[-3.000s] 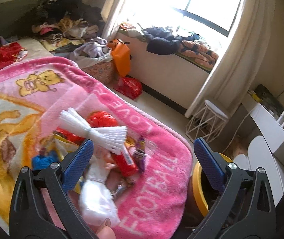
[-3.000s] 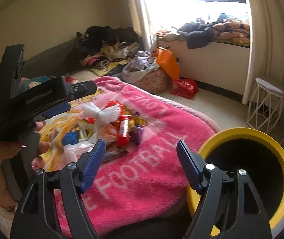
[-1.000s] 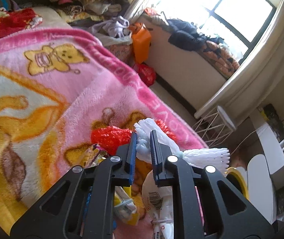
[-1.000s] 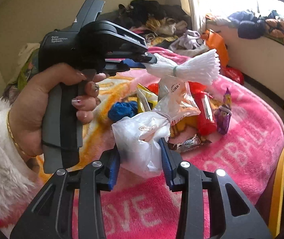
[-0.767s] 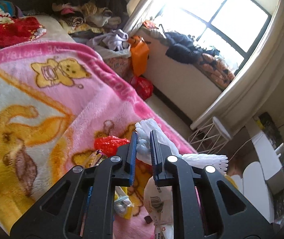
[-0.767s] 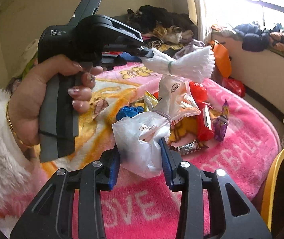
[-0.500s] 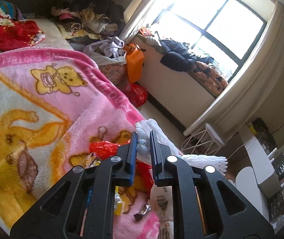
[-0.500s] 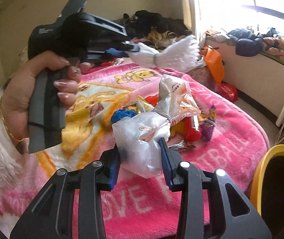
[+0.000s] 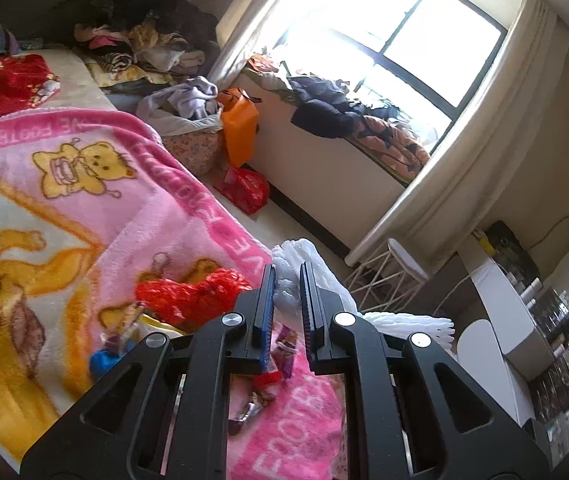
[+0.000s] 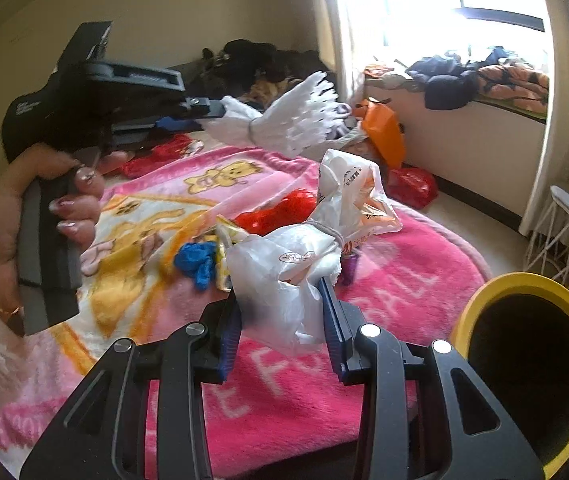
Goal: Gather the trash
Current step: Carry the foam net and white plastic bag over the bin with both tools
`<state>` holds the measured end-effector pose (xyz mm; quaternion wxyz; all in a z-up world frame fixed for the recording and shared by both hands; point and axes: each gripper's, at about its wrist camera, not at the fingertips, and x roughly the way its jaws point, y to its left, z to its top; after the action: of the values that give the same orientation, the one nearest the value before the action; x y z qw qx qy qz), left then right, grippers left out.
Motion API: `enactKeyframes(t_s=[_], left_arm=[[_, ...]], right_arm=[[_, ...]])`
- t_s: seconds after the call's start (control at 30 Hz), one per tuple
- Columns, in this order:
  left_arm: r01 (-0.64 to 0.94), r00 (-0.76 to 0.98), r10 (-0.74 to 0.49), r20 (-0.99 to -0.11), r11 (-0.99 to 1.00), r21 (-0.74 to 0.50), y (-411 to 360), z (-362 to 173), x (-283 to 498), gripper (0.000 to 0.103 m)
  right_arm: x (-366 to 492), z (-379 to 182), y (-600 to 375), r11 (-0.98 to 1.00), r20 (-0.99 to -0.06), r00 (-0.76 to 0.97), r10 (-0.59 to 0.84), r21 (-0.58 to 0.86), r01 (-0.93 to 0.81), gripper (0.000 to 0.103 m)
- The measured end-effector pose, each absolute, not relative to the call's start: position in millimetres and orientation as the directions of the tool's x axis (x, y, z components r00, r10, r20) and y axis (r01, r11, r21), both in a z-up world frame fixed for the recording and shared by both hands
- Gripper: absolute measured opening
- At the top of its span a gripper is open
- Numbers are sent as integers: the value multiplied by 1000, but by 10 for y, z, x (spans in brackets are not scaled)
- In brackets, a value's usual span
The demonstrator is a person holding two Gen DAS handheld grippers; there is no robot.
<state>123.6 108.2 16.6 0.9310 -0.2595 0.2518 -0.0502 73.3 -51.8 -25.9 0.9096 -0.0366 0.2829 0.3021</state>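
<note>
My left gripper [image 9: 287, 280] is shut on a white bundle of plastic strips [image 9: 308, 264] tied in the middle, held up above the bed; the right wrist view shows this white bundle [image 10: 284, 120] fanning out in the air at upper centre. My right gripper [image 10: 282, 300] is shut on a knotted white plastic bag [image 10: 284, 272] lifted over the pink blanket [image 10: 404, 280]. On the blanket lie a red wrapper [image 9: 188, 296], a blue scrap [image 10: 196, 260], a purple wrapper [image 9: 286, 344] and other small wrappers. A yellow-rimmed bin [image 10: 532, 360] stands at the lower right.
A person's hand [image 10: 12, 216] with a fluffy white sleeve holds the left gripper at the left. Heaped clothes [image 9: 144, 40] lie at the bed's far end. An orange bag [image 9: 240, 124], a red bag [image 9: 246, 190] and a white wire stool [image 9: 396, 272] stand on the floor by the window.
Both grippers have risen with their loads: the white bundle has gone up and away from the bed, and the knotted bag has lifted and shifted toward the bin, whose rim shows more.
</note>
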Motion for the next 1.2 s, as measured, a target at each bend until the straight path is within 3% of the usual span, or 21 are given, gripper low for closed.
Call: enactKeyframes(t_s=[1.2], left_arm=[[162, 819, -336, -465, 913, -373, -1, 243, 1357, 9]], right_arm=[[735, -133, -1647, 930, -477, 799, 366, 176, -322, 34]])
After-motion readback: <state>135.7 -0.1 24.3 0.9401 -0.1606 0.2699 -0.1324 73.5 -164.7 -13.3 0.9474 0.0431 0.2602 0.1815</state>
